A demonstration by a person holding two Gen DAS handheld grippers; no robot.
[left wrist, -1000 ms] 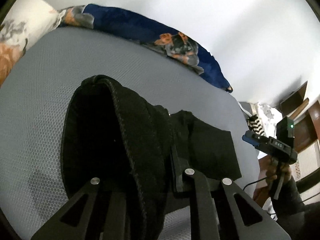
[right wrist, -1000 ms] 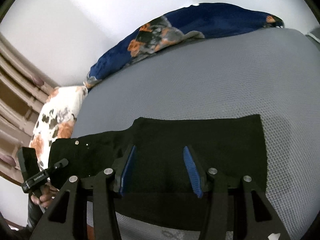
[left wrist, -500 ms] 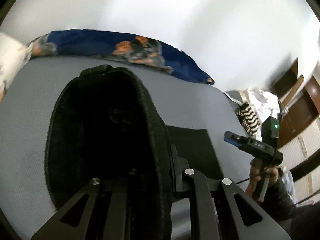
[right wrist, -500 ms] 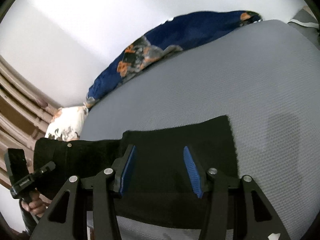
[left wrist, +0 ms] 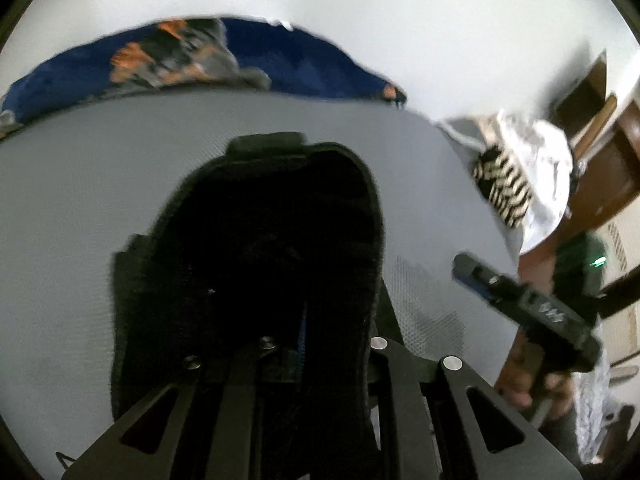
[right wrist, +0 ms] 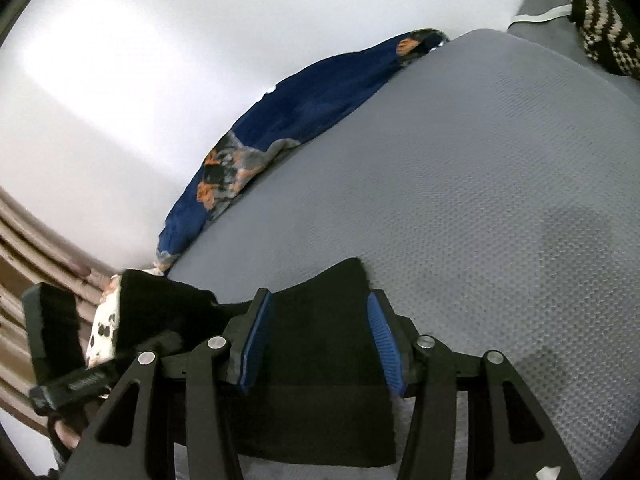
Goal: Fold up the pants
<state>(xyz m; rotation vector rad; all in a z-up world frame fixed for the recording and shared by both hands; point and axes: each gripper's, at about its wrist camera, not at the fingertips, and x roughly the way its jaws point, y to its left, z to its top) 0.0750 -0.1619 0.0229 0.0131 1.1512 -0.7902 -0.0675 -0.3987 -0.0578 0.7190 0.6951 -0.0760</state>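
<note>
The black pants hang lifted in front of the left wrist camera, waistband end bunched and arched over the grey mattress. My left gripper is shut on that fabric, its fingers mostly hidden by the cloth. In the right wrist view the leg end of the pants lies flat between the blue pads of my right gripper, which is open just above it. The left gripper shows at the lower left there, and the right gripper shows at the right of the left view.
A blue floral blanket lies along the white wall at the mattress's far edge. A floral pillow sits at the left. A black-and-white striped cloth and wooden furniture stand beyond the right edge.
My left gripper has carried the waistband end up and toward the right gripper. The flat part of the pants under the right gripper has grown shorter. The right gripper stays open.
</note>
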